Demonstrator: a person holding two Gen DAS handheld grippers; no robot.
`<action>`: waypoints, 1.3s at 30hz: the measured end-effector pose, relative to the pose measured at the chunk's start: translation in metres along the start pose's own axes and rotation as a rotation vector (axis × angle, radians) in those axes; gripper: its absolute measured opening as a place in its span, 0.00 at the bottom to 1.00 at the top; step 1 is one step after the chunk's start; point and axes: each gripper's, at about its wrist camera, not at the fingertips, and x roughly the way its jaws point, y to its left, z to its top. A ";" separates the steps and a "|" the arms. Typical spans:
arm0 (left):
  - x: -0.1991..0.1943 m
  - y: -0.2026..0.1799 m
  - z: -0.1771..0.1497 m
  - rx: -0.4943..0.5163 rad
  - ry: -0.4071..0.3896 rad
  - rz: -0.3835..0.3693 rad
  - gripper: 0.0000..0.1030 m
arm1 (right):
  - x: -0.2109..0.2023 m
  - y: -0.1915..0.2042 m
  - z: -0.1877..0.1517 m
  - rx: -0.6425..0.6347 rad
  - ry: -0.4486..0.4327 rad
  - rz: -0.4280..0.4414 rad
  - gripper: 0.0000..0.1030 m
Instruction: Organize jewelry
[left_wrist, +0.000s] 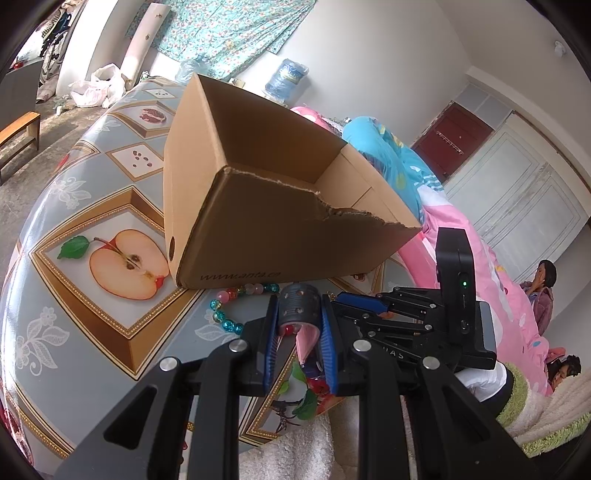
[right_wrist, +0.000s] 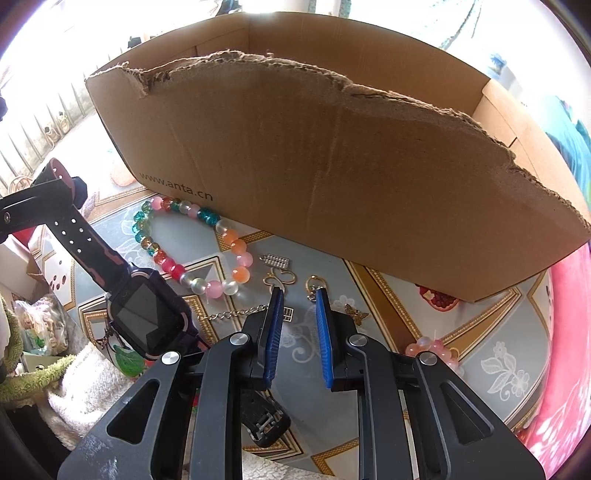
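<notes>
A torn open cardboard box (left_wrist: 280, 221) (right_wrist: 332, 155) stands on the patterned table. My left gripper (left_wrist: 298, 302) is shut on the strap of a black and pink smartwatch (left_wrist: 299, 302); in the right wrist view the watch (right_wrist: 147, 317) hangs lifted at the left, held by its strap. A colourful bead bracelet (right_wrist: 192, 243) (left_wrist: 229, 306) lies in front of the box. My right gripper (right_wrist: 298, 295) is open and empty, low over a gold chain with charms (right_wrist: 277, 280). A gold butterfly charm (right_wrist: 356, 314) lies to its right.
A pink bead cluster (right_wrist: 430, 349) lies at the right near the table edge. White fluffy cloth (right_wrist: 88, 387) lies at the near edge. A bed with pink and blue bedding (left_wrist: 461, 229) is beyond the box.
</notes>
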 end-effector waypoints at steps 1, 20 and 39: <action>0.000 0.001 0.000 0.000 -0.001 0.000 0.19 | 0.002 -0.001 -0.001 0.005 0.001 0.001 0.16; 0.002 -0.003 -0.002 0.007 0.016 0.042 0.19 | -0.038 -0.060 -0.069 0.340 -0.102 0.212 0.23; 0.011 -0.005 -0.009 0.008 0.057 0.077 0.19 | -0.045 -0.044 -0.071 0.521 -0.088 0.364 0.14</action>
